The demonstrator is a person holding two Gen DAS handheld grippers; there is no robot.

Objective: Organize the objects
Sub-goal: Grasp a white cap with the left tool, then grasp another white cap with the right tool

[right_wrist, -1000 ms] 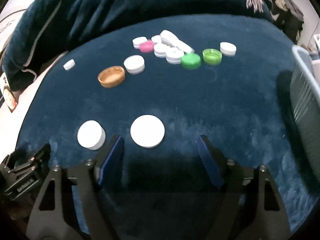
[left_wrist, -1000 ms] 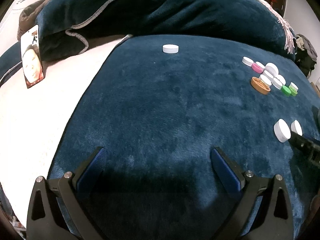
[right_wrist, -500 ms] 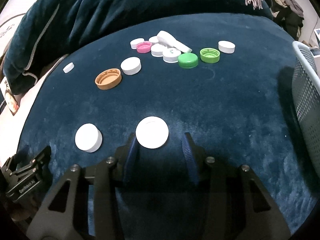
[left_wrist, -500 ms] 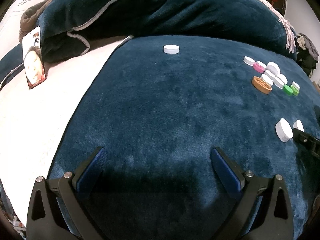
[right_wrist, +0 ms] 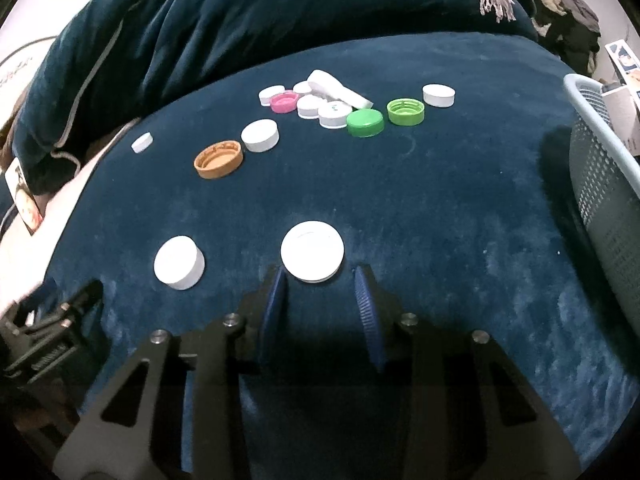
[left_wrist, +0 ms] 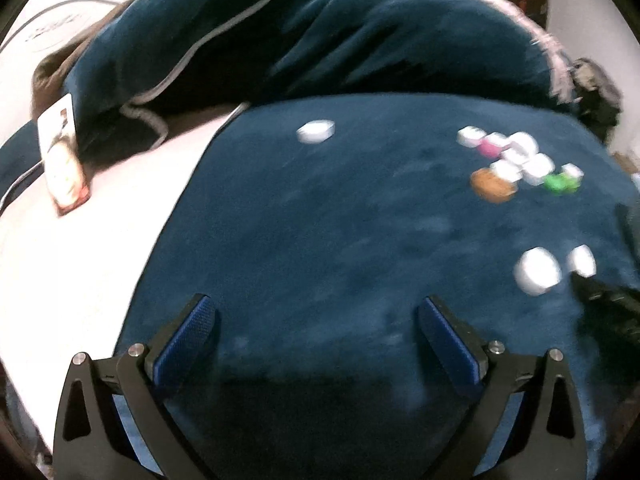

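Note:
A large white cap (right_wrist: 312,250) lies on the dark blue blanket (right_wrist: 440,220), its near edge between the tips of my right gripper (right_wrist: 320,276). The jaws are closing; the left pad is at the cap's rim and a thin gap shows at the right pad. A second white cap (right_wrist: 179,263) lies to its left. Further back sit an orange cap (right_wrist: 219,159), a pink cap (right_wrist: 284,102), two green caps (right_wrist: 365,122) and several white ones. My left gripper (left_wrist: 316,308) stands wide open over bare blanket with nothing between its fingers; its view is blurred.
A grey mesh basket (right_wrist: 600,168) stands at the blanket's right edge. A lone white cap (left_wrist: 316,131) lies far back. A heaped blue blanket (left_wrist: 320,40) rises behind. A photo card (left_wrist: 62,160) lies on the pale sheet at left.
The right jaws have narrowed from wide open to just around the large white cap. The left gripper's view has shifted a little and turned blurry; its jaws stay wide.

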